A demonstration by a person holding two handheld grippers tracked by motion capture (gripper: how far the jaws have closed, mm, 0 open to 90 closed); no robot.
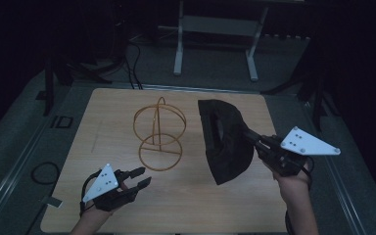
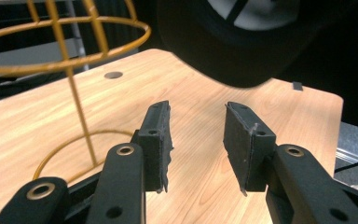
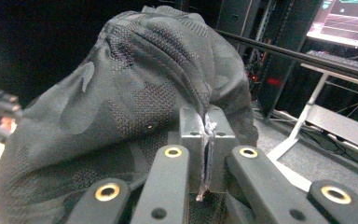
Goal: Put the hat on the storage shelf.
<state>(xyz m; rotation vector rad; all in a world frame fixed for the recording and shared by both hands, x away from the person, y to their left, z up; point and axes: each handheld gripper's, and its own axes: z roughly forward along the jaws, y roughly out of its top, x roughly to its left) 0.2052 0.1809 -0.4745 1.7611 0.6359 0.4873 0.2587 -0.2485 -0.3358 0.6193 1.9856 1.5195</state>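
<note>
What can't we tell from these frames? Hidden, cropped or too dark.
- Right gripper: what its shut pads pinch of the black cap; fabric hides it in the right gripper view.
- Cap's front: turned away in the high view.
- Wire stand: top cut off by the left gripper view's upper edge.
- Left gripper: open, nothing between the pads.
- Room beyond the table: too dark.

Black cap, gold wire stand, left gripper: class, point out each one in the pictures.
black cap (image 1: 227,147): high view, on its crown fabric.
gold wire stand (image 1: 159,152): high view, on its base ring.
left gripper (image 2: 198,140): left gripper view, midway between its open jaws.
</note>
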